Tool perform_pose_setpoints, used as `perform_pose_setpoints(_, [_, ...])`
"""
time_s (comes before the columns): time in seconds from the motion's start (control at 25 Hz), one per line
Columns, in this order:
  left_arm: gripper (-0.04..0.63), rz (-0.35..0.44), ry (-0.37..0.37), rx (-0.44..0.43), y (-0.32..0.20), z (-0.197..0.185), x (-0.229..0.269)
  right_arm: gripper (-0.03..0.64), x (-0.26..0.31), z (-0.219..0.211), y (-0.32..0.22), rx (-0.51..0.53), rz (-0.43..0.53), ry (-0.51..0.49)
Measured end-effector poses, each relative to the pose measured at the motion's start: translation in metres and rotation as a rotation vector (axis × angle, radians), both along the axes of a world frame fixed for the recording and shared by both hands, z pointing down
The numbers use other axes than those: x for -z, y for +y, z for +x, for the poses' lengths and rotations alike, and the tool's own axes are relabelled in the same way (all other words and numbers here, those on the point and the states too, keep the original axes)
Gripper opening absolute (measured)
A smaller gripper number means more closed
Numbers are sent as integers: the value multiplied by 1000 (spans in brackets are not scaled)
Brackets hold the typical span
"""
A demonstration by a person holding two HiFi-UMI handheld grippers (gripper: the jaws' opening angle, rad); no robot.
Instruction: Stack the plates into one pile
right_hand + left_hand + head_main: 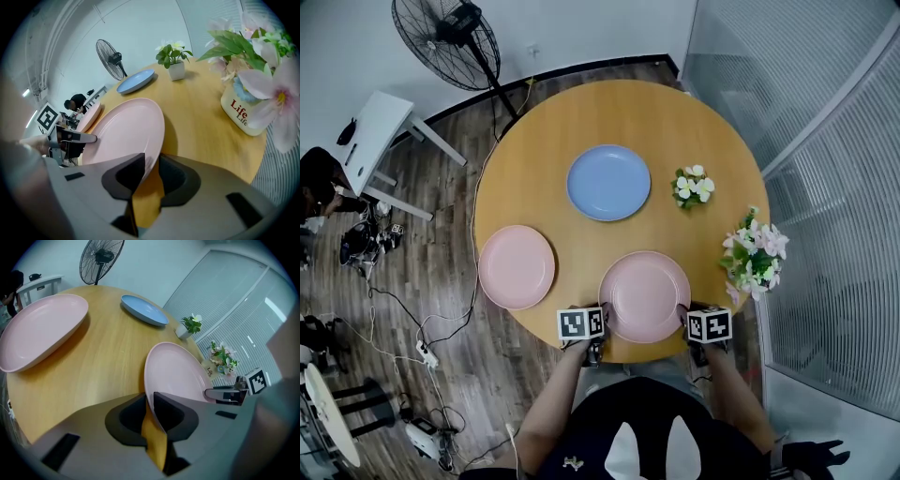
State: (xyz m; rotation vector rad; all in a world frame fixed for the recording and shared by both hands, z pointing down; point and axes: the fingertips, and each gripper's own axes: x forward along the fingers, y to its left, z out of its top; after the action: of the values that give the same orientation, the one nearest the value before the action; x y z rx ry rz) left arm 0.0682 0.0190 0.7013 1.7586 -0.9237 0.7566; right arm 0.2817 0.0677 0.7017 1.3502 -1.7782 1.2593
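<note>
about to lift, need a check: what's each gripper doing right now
left gripper: closed on the near pink plate rim.
right gripper: closed on the same plate's opposite rim.

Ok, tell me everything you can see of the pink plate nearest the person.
The near pink plate is round, pale pink, smooth and glossy, with a shallow well and raised rim, empty. It is at the near edge of the round wooden table. The left gripper is shut on its left rim, the right gripper on its right. Whether it has left the tabletop cannot be told.
</note>
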Motion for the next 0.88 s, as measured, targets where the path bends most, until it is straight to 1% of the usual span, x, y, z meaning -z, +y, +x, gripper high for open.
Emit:
perform_pose_setpoints(0.24, [60,26,15,5,-5,-3,10,98,7,-9,-5,-8,34,-49])
perform_pose_setpoints(0.44, [60,53,29,3,-10,-6,23,98,26,-6,-12,-14,65,-11])
perform_pose_setpoints(0.68, [61,83,57,14,-16,-10,45,97,48,-12,-18,-19,110,-39])
perform_pose_setpoints(0.88, [60,118,54,17,-19,-13,66,97,68,-14,-24,-24,152,-47])
